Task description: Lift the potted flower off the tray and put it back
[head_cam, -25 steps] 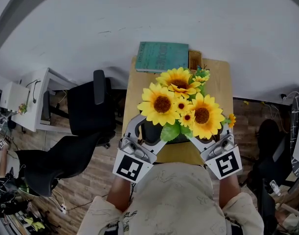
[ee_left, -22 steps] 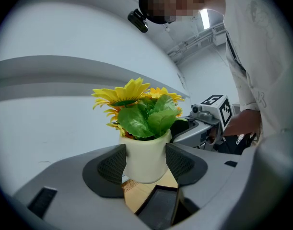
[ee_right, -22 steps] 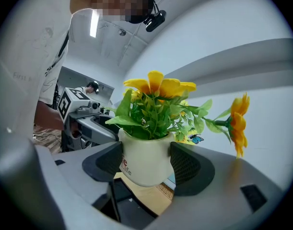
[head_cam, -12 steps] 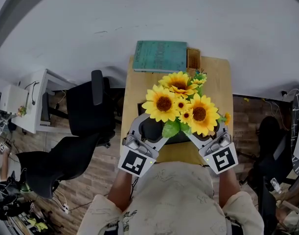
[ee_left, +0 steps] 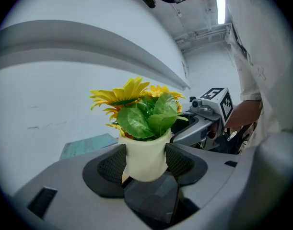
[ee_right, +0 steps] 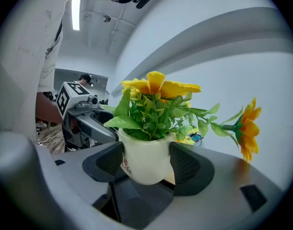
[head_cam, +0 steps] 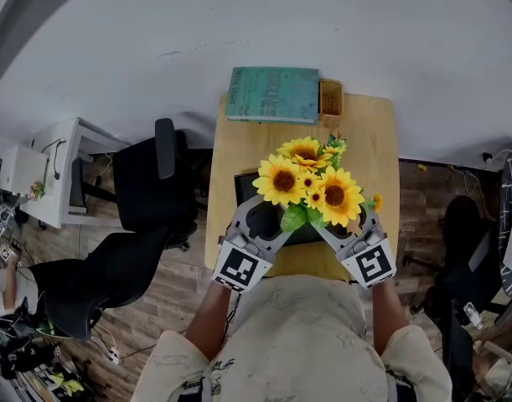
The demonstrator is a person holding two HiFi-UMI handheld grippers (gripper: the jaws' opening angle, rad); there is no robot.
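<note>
Clamping the potted flower (head_cam: 310, 187) from both sides — left gripper (ee_left: 145, 161), right gripper (ee_right: 146, 163).

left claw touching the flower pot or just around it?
Touching. In the left gripper view the pot sits between the jaws of the left claw, both dark pads pressed against its sides, no gap.
</note>
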